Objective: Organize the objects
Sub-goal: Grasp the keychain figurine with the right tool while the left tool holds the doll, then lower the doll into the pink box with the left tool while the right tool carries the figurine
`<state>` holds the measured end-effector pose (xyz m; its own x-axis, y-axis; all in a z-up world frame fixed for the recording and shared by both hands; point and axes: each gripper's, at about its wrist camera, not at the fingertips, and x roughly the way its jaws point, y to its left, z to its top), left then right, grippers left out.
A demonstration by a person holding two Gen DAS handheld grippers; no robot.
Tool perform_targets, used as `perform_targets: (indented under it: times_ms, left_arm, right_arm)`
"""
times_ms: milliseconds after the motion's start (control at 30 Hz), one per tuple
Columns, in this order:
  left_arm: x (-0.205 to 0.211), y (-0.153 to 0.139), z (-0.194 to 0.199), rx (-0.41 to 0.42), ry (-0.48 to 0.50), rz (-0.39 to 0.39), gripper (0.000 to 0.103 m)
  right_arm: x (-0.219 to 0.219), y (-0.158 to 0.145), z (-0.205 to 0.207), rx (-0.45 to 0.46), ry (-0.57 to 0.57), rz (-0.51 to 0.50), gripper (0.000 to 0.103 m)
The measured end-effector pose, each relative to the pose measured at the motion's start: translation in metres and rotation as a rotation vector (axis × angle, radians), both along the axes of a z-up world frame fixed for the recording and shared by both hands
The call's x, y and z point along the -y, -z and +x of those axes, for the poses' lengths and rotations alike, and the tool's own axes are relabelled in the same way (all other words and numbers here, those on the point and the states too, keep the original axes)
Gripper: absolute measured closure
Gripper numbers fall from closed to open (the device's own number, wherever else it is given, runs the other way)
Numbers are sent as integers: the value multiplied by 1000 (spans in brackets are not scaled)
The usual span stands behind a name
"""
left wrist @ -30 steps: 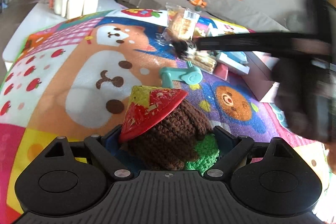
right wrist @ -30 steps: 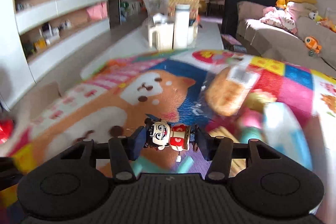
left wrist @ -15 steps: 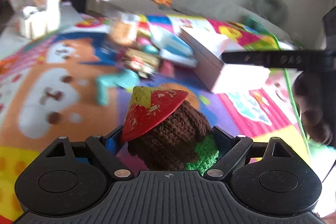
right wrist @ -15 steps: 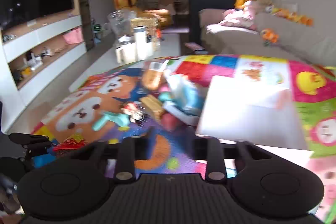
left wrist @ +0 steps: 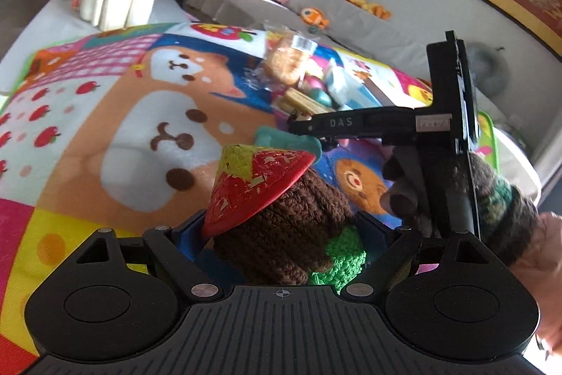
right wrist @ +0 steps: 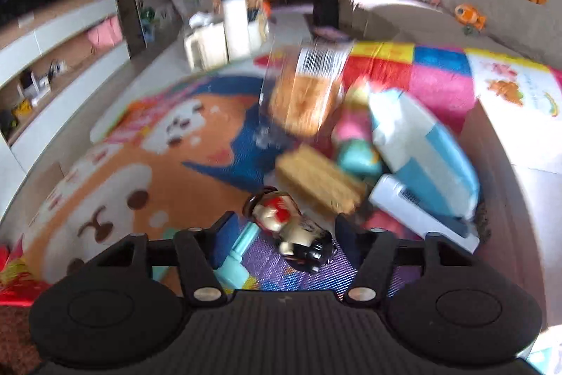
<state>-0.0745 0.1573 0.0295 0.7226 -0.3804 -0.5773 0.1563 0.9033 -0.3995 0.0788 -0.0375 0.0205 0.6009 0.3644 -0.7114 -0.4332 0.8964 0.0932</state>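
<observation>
Between the left gripper (left wrist: 281,227) fingers sits a soft, light crocheted doll (left wrist: 291,220) (pinched at its yielding body); the right gripper (right wrist: 277,231) fingers stand spread around a small hard figurine (right wrist: 291,231) on the mat (right wrist: 116,171).

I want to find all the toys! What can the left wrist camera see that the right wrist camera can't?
Only the left wrist view shows the crocheted doll in full, clamped in the left gripper, and the right gripper from outside. Only the right wrist view clearly shows the little figurine lying on the mat between open fingers, and the blue-and-white pack. Both show the bear mat, the bagged bun and the teal toy.
</observation>
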Motion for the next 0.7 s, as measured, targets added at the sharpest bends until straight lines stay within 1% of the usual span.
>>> perform_targets:
  times_ms: [33, 67, 133, 200, 267, 333, 400, 500, 600, 667, 700]
  left_arm:
    - [1, 1, -1, 1, 10, -2, 12]
    - [2, 2, 0, 2, 20, -2, 12]
    - [7, 1, 0, 6, 39, 4, 12]
    - [14, -1, 0, 13, 66, 15, 12]
    - [26, -6, 1, 22, 102, 25, 12]
    - [40, -16, 5, 36, 135, 28, 12]
    - [56, -32, 12, 74, 170, 37, 12]
    - [97, -64, 36, 133, 215, 72, 11]
    - [152, -87, 79, 195, 275, 125, 11]
    - [190, -93, 112, 229, 298, 160, 10]
    - [208, -94, 129, 242, 306, 165, 10]
  right_arm:
    - [2, -1, -2, -1, -6, -11, 67]
    - [5, -4, -5, -9, -13, -22, 71]
    - [18, -12, -15, -17, -27, -12, 71]
    - [35, -25, -34, 0, -47, -7, 71]
    - [58, -41, -58, 34, -63, 2, 71]
    - [88, -60, -85, 89, -59, 19, 71]
    - [117, -78, -109, 160, -14, 20, 71]
    - [167, -103, -137, 277, 95, 20, 71]
    - [212, -117, -150, 363, 223, 23, 71]
    - [238, -120, -151, 392, 302, 39, 71]
    - [250, -119, -150, 397, 338, 53, 71]
